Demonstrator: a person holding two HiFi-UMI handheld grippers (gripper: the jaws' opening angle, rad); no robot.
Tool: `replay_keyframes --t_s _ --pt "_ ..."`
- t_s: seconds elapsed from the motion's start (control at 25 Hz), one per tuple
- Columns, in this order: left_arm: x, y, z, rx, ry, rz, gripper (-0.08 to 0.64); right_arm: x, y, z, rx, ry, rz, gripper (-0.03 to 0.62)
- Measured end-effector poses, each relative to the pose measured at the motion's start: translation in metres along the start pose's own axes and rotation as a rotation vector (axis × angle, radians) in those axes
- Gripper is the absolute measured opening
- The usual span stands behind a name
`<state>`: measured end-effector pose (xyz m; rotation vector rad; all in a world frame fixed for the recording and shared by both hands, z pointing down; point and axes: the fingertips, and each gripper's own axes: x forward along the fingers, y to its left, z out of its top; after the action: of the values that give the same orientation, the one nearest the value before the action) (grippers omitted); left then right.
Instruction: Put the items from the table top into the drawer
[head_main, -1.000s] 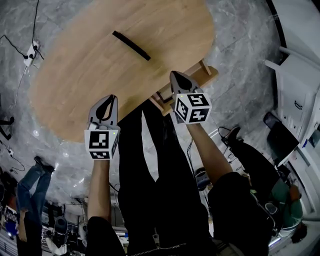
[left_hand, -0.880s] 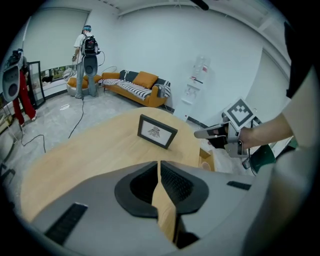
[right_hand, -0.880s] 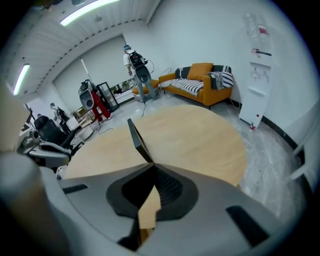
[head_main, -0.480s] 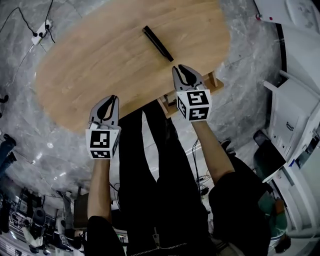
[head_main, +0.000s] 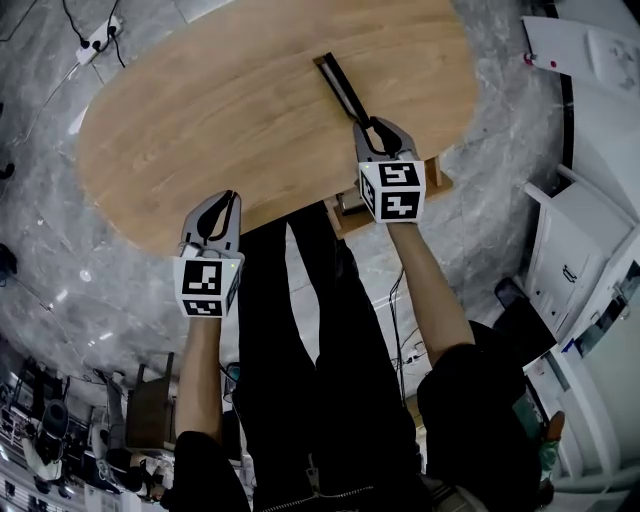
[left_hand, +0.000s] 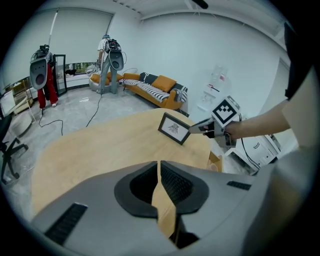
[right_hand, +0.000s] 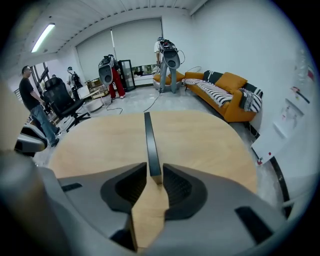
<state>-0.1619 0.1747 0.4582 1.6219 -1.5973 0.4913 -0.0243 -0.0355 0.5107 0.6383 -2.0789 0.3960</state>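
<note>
The right gripper (head_main: 378, 125), now nearer, is opening its jaws around the end of the upright black frame (head_main: 340, 85). The left gripper (head_main: 226, 198) is hovering closed, empty.

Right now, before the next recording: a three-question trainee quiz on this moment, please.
1. True or false: the picture frame lies flat on the table.
2. Fill in: the jaws of the left gripper are ____.
3. Which gripper has the frame's end between its jaws: A left gripper, B right gripper?
Key: 1 false, it stands upright; 2 shut; 3 B, jaws have just been opening, not pressing it.
</note>
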Motion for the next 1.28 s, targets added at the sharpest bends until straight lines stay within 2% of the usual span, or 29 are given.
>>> replay_keyframes --t_s 0.12,0.32,0.68,0.96,1.28 --pt "-0.001 0.003 -0.002 -0.011 0.000 0.003 0.025 0.006 -0.001 -0.002 -0.009 0.020 -0.003 0.083" --pt "0.000 0.001 -0.009 -0.007 0.014 -0.006 0.025 0.002 0.005 0.004 -0.022 -0.026 0.017 0.072" --pt "0.009 -0.002 0.001 0.032 0.028 -0.043 0.025 -0.015 0.003 0.013 0.066 -0.072 0.036 0.072" --pt "0.028 -0.017 0.014 0.098 0.044 -0.105 0.025 -0.029 -0.022 -0.001 0.152 -0.083 -0.011 0.072" --pt "0.043 -0.038 0.022 0.185 0.075 -0.177 0.025 -0.060 -0.055 -0.042 0.256 -0.077 -0.099 0.072"
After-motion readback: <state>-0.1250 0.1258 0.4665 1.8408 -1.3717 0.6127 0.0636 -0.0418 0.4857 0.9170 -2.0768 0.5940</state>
